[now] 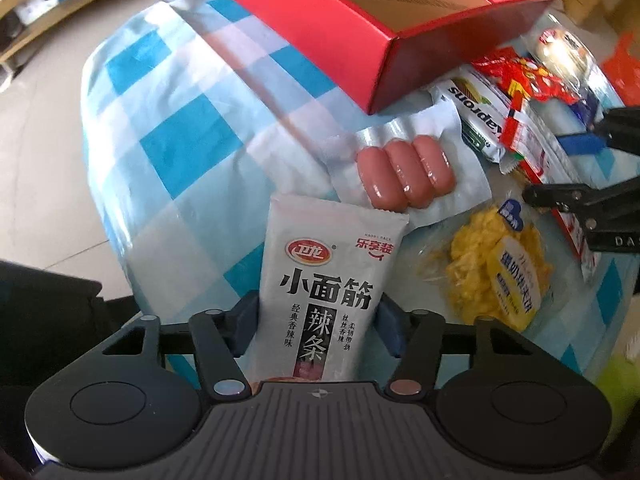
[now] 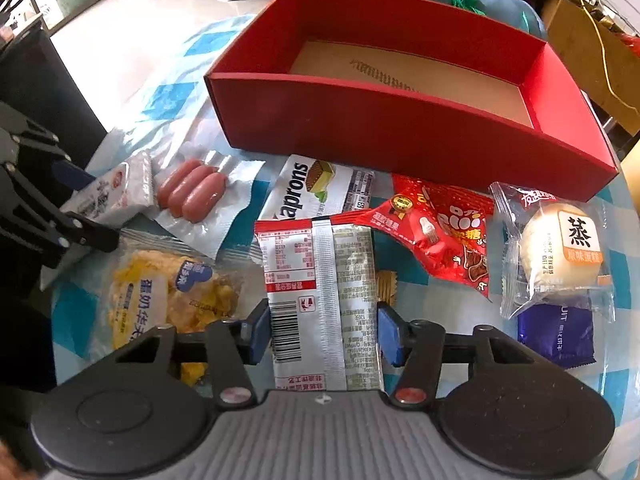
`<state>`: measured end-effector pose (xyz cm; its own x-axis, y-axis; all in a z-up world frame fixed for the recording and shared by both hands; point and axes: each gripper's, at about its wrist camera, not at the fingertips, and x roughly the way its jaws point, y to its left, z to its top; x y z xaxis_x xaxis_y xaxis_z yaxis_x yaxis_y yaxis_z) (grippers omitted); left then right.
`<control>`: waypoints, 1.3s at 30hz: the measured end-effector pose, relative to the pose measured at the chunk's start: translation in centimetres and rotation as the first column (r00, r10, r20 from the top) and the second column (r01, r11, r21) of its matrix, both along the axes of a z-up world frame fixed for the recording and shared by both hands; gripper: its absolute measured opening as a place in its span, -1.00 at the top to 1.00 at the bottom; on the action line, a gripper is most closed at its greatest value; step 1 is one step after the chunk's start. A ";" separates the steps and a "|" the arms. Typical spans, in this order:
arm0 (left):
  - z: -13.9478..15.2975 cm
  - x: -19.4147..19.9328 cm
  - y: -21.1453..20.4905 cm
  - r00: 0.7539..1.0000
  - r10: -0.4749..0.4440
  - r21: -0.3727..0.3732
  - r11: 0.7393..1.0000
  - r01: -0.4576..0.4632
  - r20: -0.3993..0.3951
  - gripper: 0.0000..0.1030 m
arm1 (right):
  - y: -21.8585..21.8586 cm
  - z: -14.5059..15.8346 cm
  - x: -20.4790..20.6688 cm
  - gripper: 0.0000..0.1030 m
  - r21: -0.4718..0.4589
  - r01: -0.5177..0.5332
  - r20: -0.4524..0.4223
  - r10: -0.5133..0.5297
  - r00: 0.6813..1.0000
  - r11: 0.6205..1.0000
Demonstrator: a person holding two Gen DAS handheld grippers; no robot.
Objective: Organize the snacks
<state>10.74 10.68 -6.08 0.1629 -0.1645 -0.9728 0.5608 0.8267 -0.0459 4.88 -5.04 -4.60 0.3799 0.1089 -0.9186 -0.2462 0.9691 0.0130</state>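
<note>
We see the right gripper [image 2: 324, 326] with its blue pads pressed on both sides of a silver-and-red packet [image 2: 320, 276], printed back up. Beyond lies an empty red box [image 2: 400, 136] on the blue checked cloth [image 2: 168, 96]. Sausage pack [image 2: 192, 194] to the left, steamed cake [image 2: 560, 240] to the right; the left gripper [image 2: 80, 200] holds a white packet [image 2: 116, 192].

Blue-checked tablecloth [image 1: 180, 148] under red box [image 2: 400, 136], scattered snack packets [image 2: 440, 224].

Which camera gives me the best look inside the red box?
The right wrist view. There the red box shows whole, with all its walls and its bare brown floor, and nothing inside it. The left wrist view catches only its near corner and part of the floor, cut off by the top edge of the picture.
</note>
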 end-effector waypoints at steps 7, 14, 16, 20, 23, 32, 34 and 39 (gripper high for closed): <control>0.6 -2.0 -1.2 0.993 0.103 -0.002 0.995 -0.103 0.053 -0.09 | -0.5 0.7 -0.6 0.17 0.030 0.010 0.020 -0.010 1.000 1.000; 2.4 -2.6 -0.6 0.967 0.238 -0.082 0.969 -0.231 0.085 -0.06 | -1.3 1.9 -1.4 0.19 0.071 0.011 0.056 -0.015 0.998 0.997; 3.0 -3.0 -0.7 0.960 0.262 -0.105 0.962 -0.252 0.095 -0.06 | -1.6 2.3 -1.8 0.20 0.081 0.007 0.064 -0.012 0.998 0.997; 4.1 -3.2 -1.7 0.951 0.289 -0.153 0.950 -0.271 0.111 -0.06 | -2.3 3.1 -2.5 0.21 0.107 0.014 0.079 -0.023 0.997 0.994; 4.8 -3.4 -2.5 0.947 0.297 -0.181 0.945 -0.273 0.121 -0.05 | -3.0 3.7 -2.9 0.22 0.117 0.024 0.092 -0.035 0.995 0.993; 5.4 -4.3 -5.5 0.947 0.297 -0.223 0.938 -0.266 0.119 -0.05 | -5.0 5.1 -4.3 0.24 0.196 0.050 0.126 -0.075 0.989 0.979; 5.6 -4.6 -6.2 0.949 0.291 -0.229 0.939 -0.258 0.122 -0.05 | -5.7 5.4 -4.6 0.24 0.210 0.066 0.130 -0.095 0.987 0.975; 6.4 -5.0 -7.8 0.951 0.276 -0.238 0.942 -0.238 0.140 -0.05 | -6.9 6.5 -5.8 0.24 0.265 0.075 0.147 -0.117 0.982 0.961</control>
<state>5.69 2.89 0.29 0.3862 -0.2980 -0.8729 0.3457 0.9242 -0.1625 -0.89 -11.96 1.87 0.5394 0.2888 -0.7910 -0.1714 0.9573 0.2327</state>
